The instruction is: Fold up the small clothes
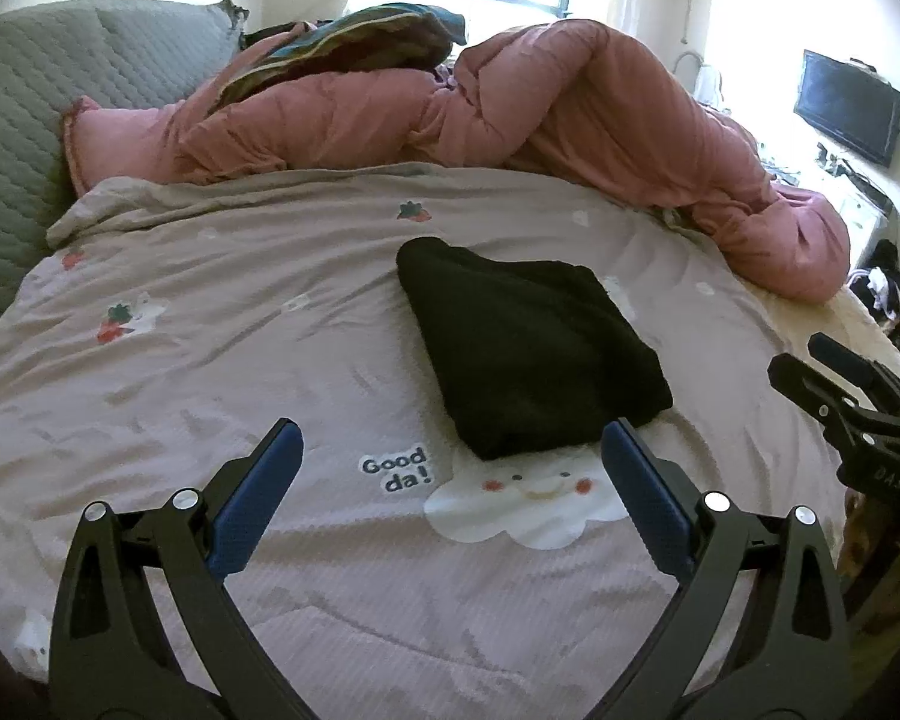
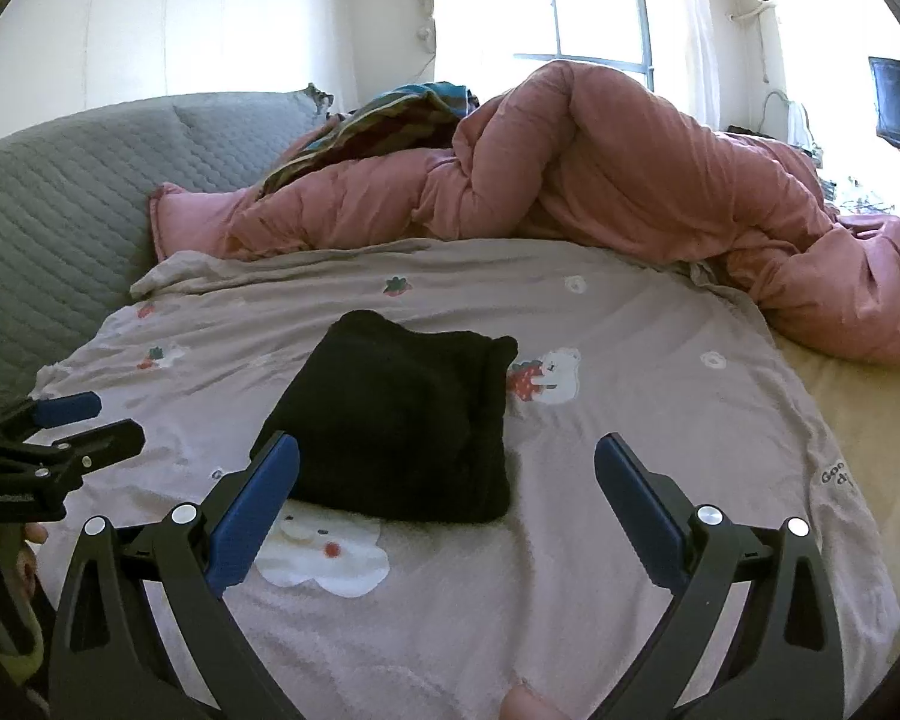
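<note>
We hold both tongs, left and right, spread wide and empty just before the folded black garment on the bed sheet.

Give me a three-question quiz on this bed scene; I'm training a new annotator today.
1. True or false: the black garment lies folded on the printed bedcover, with neither gripper touching it.
2. The left gripper is: A) open and empty, B) shut on the garment, C) out of view.
3. What colour is the bunched duvet behind the garment?

Key: 1 true; 2 A; 3 pink. The right gripper is open and empty too.
</note>
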Tool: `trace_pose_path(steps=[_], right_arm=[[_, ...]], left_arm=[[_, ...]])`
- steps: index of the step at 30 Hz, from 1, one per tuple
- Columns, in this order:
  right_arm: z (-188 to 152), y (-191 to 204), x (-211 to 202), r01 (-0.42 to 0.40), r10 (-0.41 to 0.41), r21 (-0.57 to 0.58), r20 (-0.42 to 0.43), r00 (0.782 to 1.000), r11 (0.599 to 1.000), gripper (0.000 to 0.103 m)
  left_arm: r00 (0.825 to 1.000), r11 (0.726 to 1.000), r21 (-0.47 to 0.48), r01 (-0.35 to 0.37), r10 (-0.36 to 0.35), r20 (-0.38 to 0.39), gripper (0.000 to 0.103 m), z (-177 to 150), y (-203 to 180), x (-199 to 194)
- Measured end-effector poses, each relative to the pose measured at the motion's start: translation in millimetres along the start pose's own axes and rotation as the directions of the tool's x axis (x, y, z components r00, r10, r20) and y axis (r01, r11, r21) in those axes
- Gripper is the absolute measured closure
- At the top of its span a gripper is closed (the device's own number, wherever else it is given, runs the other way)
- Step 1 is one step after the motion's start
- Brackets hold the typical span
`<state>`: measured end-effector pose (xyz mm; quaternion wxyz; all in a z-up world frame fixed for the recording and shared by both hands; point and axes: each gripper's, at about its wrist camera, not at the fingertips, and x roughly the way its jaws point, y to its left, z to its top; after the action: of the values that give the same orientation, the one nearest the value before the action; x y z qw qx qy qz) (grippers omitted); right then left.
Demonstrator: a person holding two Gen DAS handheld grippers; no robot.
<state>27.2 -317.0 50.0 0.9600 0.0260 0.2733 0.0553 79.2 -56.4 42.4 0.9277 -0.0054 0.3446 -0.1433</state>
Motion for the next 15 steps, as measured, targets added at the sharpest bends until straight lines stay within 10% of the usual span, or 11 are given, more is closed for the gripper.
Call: trace_pose_path(steps=[15], right_arm=[[-17,17,-13,0.003,-0.004,-0.015,-0.023,1.0,1.0,0.005]], left_arm=[[1.0,1.0,-0.005,-0.006,0.006,-0.008,0.01,-24,1,-14]])
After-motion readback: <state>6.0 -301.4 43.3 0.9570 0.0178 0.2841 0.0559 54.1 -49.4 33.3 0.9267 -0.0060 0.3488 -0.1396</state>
